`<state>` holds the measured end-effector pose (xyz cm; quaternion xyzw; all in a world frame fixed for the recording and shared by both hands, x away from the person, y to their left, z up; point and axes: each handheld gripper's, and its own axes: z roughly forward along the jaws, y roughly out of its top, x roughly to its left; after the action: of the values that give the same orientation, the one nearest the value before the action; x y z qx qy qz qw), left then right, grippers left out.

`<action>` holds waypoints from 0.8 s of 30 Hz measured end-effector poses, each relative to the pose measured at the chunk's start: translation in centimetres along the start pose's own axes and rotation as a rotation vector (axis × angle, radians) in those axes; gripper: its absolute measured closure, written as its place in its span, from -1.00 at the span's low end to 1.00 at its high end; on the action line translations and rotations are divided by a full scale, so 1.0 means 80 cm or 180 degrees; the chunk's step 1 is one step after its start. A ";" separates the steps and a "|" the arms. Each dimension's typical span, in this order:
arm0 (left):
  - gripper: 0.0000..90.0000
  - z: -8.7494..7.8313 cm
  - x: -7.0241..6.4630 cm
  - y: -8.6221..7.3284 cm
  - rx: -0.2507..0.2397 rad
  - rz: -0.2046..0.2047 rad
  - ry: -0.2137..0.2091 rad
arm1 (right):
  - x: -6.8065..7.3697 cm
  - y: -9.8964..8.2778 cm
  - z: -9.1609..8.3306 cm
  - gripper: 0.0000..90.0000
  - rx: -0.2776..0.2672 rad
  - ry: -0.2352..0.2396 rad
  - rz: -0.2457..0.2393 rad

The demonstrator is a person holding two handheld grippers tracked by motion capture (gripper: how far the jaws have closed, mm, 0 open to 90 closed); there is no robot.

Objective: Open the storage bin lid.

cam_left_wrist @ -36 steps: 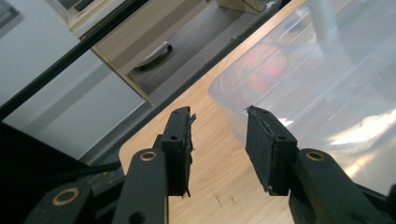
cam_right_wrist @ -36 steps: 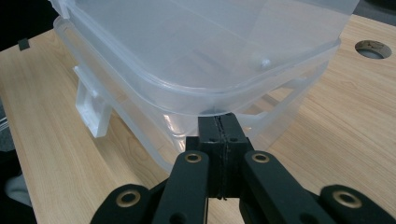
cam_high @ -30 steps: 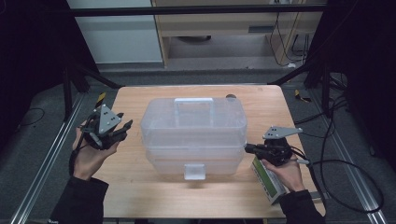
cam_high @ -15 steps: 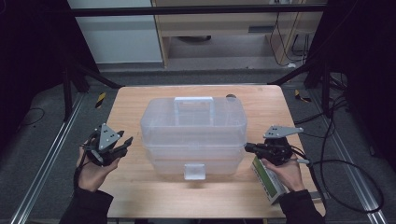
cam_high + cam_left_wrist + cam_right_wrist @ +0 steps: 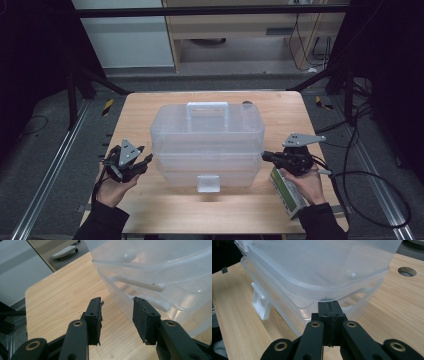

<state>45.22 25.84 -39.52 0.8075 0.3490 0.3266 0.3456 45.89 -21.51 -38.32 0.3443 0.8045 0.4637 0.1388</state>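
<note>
A clear plastic storage box with a white handle on its lid and a front latch stands mid-table. My left gripper hovers at the box's left side, open, with nothing between its pads. In the left gripper view its jaws stand apart over bare wood, and the box's wall is just ahead to the right. My right gripper is shut at the box's right side. In the right gripper view its tips sit right under the lid's rim.
The wooden table has a round cable hole behind the box. A green and white carton lies under my right hand near the front right edge. Cables trail off to the right, and dark frame posts flank the table.
My left hand has sunk and come nearer the front edge, settling beside the box's left wall. The right hand and the box have kept still.
</note>
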 end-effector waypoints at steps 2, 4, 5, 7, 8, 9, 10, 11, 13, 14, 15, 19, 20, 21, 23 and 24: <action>0.30 0.001 -0.001 0.000 -0.0031 -0.0005 -0.0018 | 0.000 0.000 0.000 1.00 0.0003 -0.0008 0.0004; 0.32 0.001 -0.004 0.001 -0.0059 -0.0012 -0.0030 | 0.000 0.001 0.000 1.00 0.0002 -0.0012 0.0006; 0.33 0.002 -0.005 0.002 -0.0085 -0.0012 -0.0027 | 0.000 0.001 0.000 1.00 0.0000 -0.0012 0.0005; 0.35 0.001 -0.006 0.004 -0.0123 -0.0017 -0.0034 | 0.000 0.001 0.000 1.00 0.0001 -0.0020 0.0008; 0.35 0.001 -0.006 0.005 -0.0152 -0.0032 -0.0036 | 0.000 0.001 0.001 1.00 -0.0003 -0.0029 -0.0004; 0.37 0.000 -0.007 0.006 -0.0174 -0.0043 -0.0025 | 0.000 0.001 0.001 1.00 -0.0006 -0.0031 -0.0011; 0.38 0.000 -0.007 0.007 -0.0187 -0.0046 -0.0022 | 0.000 0.001 0.001 1.00 -0.0005 -0.0028 -0.0004; 0.39 -0.001 -0.008 0.007 -0.0204 -0.0043 -0.0016 | 0.000 0.001 0.001 1.00 -0.0007 -0.0030 -0.0001; 0.40 -0.002 -0.010 0.008 -0.0245 -0.0050 -0.0020 | 0.001 0.001 0.003 1.00 -0.0004 -0.0023 0.0006; 0.41 -0.002 -0.011 0.009 -0.0262 -0.0037 -0.0024 | 0.001 0.001 0.004 1.00 -0.0003 -0.0027 0.0001; 0.41 -0.003 -0.012 0.010 -0.0282 -0.0034 -0.0028 | 0.002 0.002 0.004 1.00 0.0003 -0.0033 -0.0001; 0.41 -0.003 -0.015 0.011 -0.0322 -0.0028 -0.0008 | 0.001 0.003 0.003 1.00 -0.0026 -0.0031 0.0015; 0.41 -0.002 -0.015 0.011 -0.0333 -0.0034 -0.0007 | 0.001 0.003 0.003 1.00 -0.0031 -0.0033 0.0012; 0.41 -0.002 -0.015 0.011 -0.0339 -0.0041 -0.0001 | 0.000 0.003 0.003 1.00 -0.0045 -0.0030 0.0014; 0.40 -0.001 -0.015 0.012 -0.0359 -0.0056 -0.0013 | 0.000 0.003 0.003 1.00 -0.0054 -0.0029 0.0007; 0.40 -0.001 -0.015 0.012 -0.0373 -0.0053 -0.0011 | 0.000 0.003 0.003 1.00 -0.0057 -0.0027 0.0014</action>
<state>44.81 24.44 -39.08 0.7835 0.3354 0.3422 0.3956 46.13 -21.27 -38.25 0.3468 0.7989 0.4697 0.1443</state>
